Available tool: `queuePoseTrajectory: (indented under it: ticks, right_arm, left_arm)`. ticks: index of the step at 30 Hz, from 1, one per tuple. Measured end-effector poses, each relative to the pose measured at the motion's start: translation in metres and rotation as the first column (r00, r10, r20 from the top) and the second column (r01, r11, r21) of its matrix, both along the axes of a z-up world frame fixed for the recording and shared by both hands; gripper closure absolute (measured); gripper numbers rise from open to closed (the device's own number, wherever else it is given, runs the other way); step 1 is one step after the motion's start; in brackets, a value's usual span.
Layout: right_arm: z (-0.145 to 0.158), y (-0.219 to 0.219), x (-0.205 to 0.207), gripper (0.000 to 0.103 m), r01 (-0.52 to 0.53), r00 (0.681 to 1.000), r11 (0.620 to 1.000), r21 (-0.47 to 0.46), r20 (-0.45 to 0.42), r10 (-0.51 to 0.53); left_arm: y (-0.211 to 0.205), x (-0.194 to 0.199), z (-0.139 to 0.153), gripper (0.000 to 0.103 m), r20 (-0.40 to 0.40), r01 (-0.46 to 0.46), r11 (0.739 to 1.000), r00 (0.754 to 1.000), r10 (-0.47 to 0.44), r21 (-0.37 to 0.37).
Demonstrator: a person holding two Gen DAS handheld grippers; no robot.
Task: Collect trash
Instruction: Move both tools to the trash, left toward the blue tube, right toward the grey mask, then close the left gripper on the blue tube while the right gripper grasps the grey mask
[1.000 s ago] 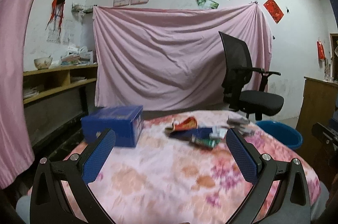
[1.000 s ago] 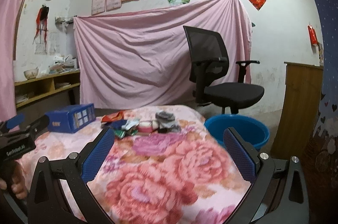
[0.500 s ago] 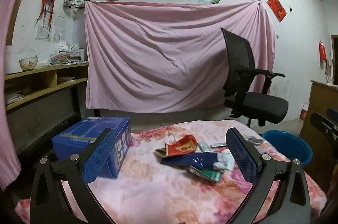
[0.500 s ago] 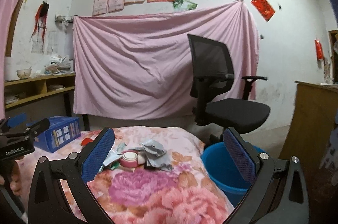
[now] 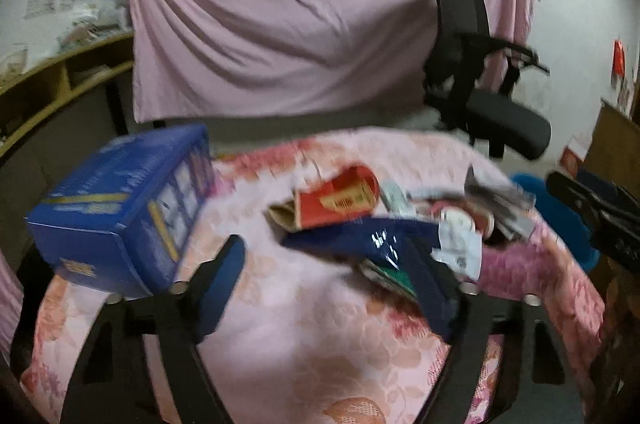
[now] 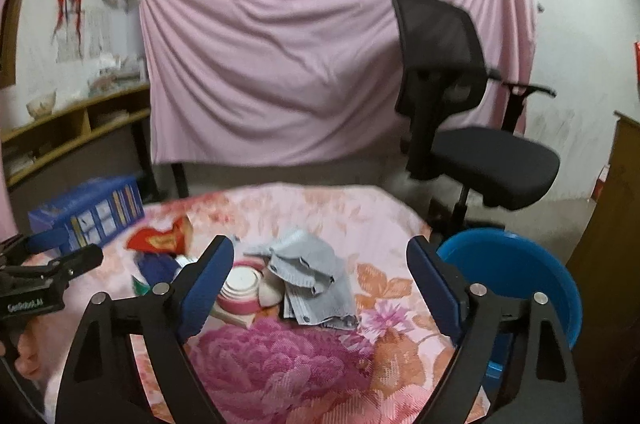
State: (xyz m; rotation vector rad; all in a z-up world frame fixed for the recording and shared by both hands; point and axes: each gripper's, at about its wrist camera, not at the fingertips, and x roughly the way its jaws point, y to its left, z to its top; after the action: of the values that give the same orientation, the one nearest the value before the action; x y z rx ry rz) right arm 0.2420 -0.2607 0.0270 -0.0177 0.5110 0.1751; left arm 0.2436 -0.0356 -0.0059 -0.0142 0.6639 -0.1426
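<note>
A heap of trash lies on a table under a pink floral cloth (image 5: 304,320): a red packet (image 5: 340,198), a dark blue wrapper (image 5: 372,236), white scraps (image 5: 460,248), a crumpled grey wrapper (image 6: 312,272) and a pink-and-white tape roll (image 6: 242,284). My left gripper (image 5: 324,284) is open and empty just short of the blue wrapper. My right gripper (image 6: 320,284) is open and empty, with the grey wrapper and tape roll between its fingers in view. A blue basin (image 6: 516,276) stands beside the table on the right.
A blue cardboard box (image 5: 124,212) stands on the table's left side. A black office chair (image 6: 460,112) stands behind the table before a hung pink sheet. Wooden shelves (image 6: 72,128) run along the left wall. A wooden cabinet (image 6: 608,244) is at the right.
Both grippers have moved forward and tilted down toward the trash heap, which now looks larger and nearer. Both stay open and empty.
</note>
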Motion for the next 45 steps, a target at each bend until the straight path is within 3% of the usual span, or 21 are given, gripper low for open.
queuePoseTrajectory:
  ticks: [2,7,13,15,17,20,22,25,29,36,37,40,42,45]
  right_arm:
    - [-0.006,0.001,0.013,0.016,-0.013,0.999,1.0,0.01,-0.051,0.013]
    - [-0.018,0.004,0.047,0.016,-0.04,0.988,0.999,0.027,-0.151,0.044]
    - [-0.039,-0.004,0.083,0.03,-0.015,0.953,0.996,0.091,-0.301,0.042]
    - [-0.045,-0.01,0.086,0.041,-0.001,0.94,0.992,0.13,-0.337,0.045]
    - [-0.048,-0.015,0.083,0.067,0.01,0.936,0.988,0.151,-0.351,0.044]
    - [-0.047,-0.022,0.078,0.082,0.016,0.935,0.982,0.188,-0.35,0.052]
    - [-0.047,-0.027,0.074,0.09,0.018,0.935,0.976,0.218,-0.349,0.061]
    - [-0.044,-0.032,0.066,0.095,0.022,0.941,0.969,0.244,-0.333,0.063]
    - [-0.038,-0.038,0.047,0.096,0.019,0.954,0.964,0.264,-0.294,0.062]
    - [-0.028,-0.042,0.023,0.097,-0.021,0.957,0.969,0.247,-0.277,0.091]
    - [-0.027,-0.042,0.022,0.097,-0.022,0.958,0.972,0.233,-0.274,0.088]
    - [-0.027,-0.04,0.019,0.096,-0.036,0.955,0.979,0.198,-0.282,0.092]
    - [-0.032,-0.038,0.022,0.096,-0.069,0.937,0.977,0.203,-0.322,0.133]
    - [-0.035,-0.039,0.023,0.095,-0.077,0.92,0.974,0.212,-0.36,0.152]
  left_arm:
    - [-0.003,0.007,-0.006,0.045,-0.054,0.012,1.0,0.998,-0.013,-0.015]
    - [-0.005,0.024,-0.018,0.057,-0.175,0.015,0.997,0.984,-0.029,-0.079]
    - [-0.01,0.035,-0.029,0.078,-0.285,0.012,0.989,0.957,-0.055,-0.148]
    - [-0.008,0.036,-0.03,0.086,-0.297,0.0,0.985,0.954,-0.052,-0.172]
    - [-0.005,0.035,-0.027,0.095,-0.306,-0.012,0.981,0.951,-0.049,-0.193]
    - [-0.003,0.033,-0.026,0.1,-0.318,-0.02,0.977,0.947,-0.05,-0.213]
    - [-0.003,0.031,-0.024,0.1,-0.315,-0.023,0.977,0.948,-0.046,-0.213]
    - [-0.005,0.025,-0.021,0.101,-0.293,-0.015,0.978,0.955,-0.049,-0.21]
    - [-0.007,0.011,-0.014,0.102,-0.257,0.014,0.983,0.964,-0.062,-0.184]
    - [-0.005,-0.006,-0.013,0.097,-0.237,0.037,0.979,0.968,-0.086,-0.203]
    - [-0.006,-0.008,-0.012,0.09,-0.231,0.039,0.979,0.969,-0.086,-0.202]
    - [-0.006,-0.015,-0.003,0.058,-0.188,0.024,0.984,0.98,-0.058,-0.178]
    - [-0.005,-0.019,0.001,0.054,-0.153,0.016,0.985,0.987,-0.043,-0.173]
    - [-0.009,-0.013,0.004,0.054,-0.169,0.012,0.982,0.985,-0.044,-0.19]
